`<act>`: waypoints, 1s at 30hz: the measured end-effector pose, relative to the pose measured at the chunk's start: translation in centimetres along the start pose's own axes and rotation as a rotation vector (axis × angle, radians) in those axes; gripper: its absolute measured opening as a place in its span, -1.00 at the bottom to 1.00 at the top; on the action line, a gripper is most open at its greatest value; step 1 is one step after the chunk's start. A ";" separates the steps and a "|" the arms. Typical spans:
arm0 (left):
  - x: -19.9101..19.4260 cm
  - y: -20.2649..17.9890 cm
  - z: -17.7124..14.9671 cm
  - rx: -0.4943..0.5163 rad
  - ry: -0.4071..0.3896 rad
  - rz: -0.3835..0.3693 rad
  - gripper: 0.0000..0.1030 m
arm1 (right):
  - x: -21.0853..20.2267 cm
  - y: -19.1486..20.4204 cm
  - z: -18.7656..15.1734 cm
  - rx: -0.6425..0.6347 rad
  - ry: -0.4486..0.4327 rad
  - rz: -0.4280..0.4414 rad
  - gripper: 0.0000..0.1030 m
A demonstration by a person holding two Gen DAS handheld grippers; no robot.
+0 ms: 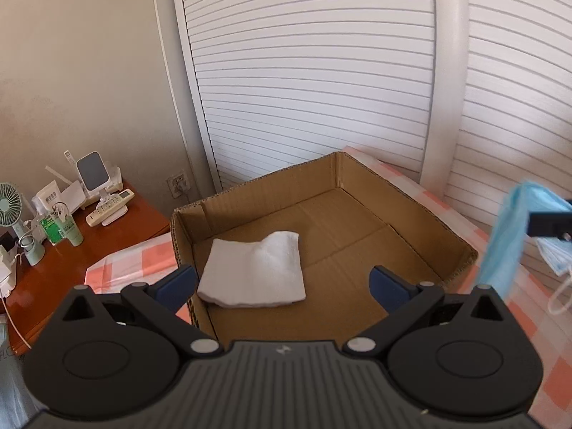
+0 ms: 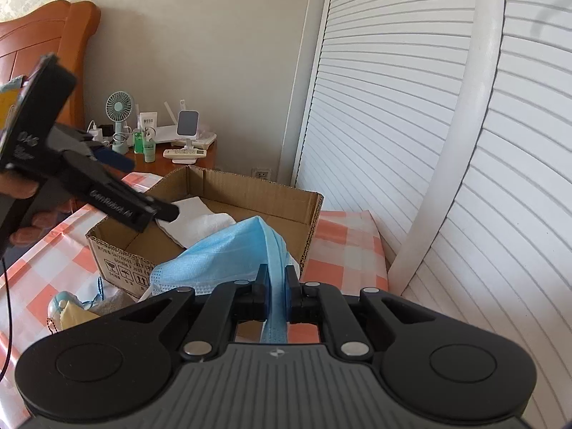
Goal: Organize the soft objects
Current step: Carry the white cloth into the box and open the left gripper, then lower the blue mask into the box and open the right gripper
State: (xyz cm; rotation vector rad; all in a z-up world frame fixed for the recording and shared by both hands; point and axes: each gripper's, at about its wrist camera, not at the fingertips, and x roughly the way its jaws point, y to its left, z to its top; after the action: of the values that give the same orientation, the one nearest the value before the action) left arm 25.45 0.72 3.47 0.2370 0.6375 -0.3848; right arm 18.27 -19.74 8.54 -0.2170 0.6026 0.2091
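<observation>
Beige wall [image 1: 89, 53]; white louvred doors [image 1: 304, 71]. Orange wooden nightstand [image 1: 107, 228] in corner, wooden headboard [image 2: 46, 43] beside. Daylight, even.

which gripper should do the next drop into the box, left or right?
Right. The right gripper is shut on the blue face mask, just short of the cardboard box. The left gripper is over the box with jaws open and empty; the white towel already lies inside.

folded white towel [image 1: 253, 271] in box [image 1: 361, 175]; blue mask [image 2: 228, 250] — pinched
</observation>
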 end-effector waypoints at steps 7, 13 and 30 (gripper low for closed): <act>-5.3 -1.3 -4.2 -0.026 -0.039 0.047 0.99 | 2.1 0.5 2.7 0.006 -0.005 0.014 -0.81; -7.4 -2.3 -7.6 -0.118 -0.031 0.088 0.99 | 6.6 1.0 4.6 0.082 0.032 0.043 -0.81; -9.0 -1.5 -10.7 -0.204 -0.005 0.171 0.99 | 16.9 1.1 7.5 0.073 0.161 -0.098 0.62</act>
State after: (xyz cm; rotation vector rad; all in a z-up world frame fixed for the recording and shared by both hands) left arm 12.50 5.39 0.53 0.0952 0.6417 -0.1545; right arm 35.54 -14.49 4.59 -0.1934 0.7561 0.0748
